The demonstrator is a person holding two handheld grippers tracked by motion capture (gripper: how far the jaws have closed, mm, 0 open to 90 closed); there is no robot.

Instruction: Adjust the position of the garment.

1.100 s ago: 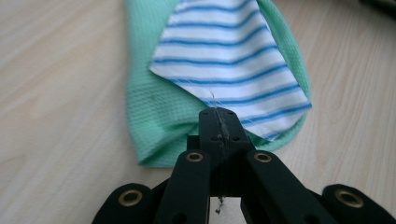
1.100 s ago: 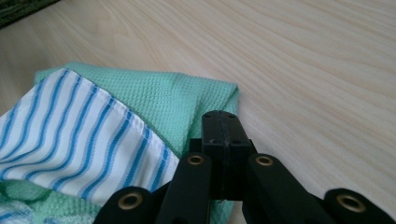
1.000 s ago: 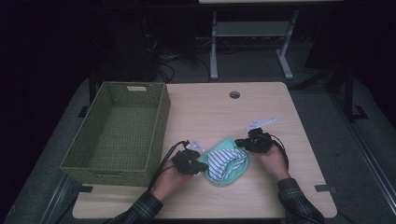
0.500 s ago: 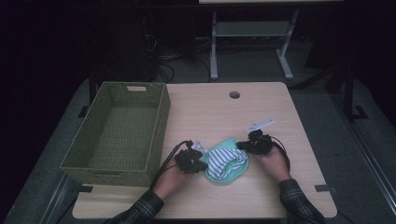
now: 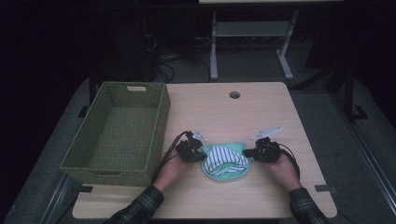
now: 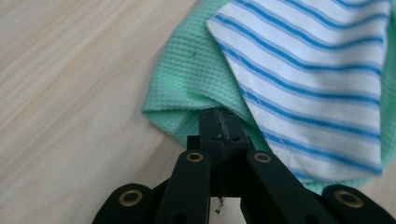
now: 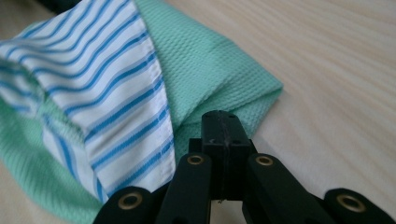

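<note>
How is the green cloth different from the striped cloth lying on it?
The green cloth is plain mint with a waffle weave; the striped cloth is smooth white with blue lines. The green one lies underneath, and both grippers pinch its edges; the striped one rests on top. Both are soft and rumpled on the table.

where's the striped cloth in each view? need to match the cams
High view: the striped cloth lies low centre on the table, on top of the green cloth, between the two claws.
Left gripper view: the striped cloth fills the upper right, running down past the right side of the left claw.
Right gripper view: the striped cloth takes the left half, left of the right claw.
Shared landmark: the green cloth beneath it.
</note>
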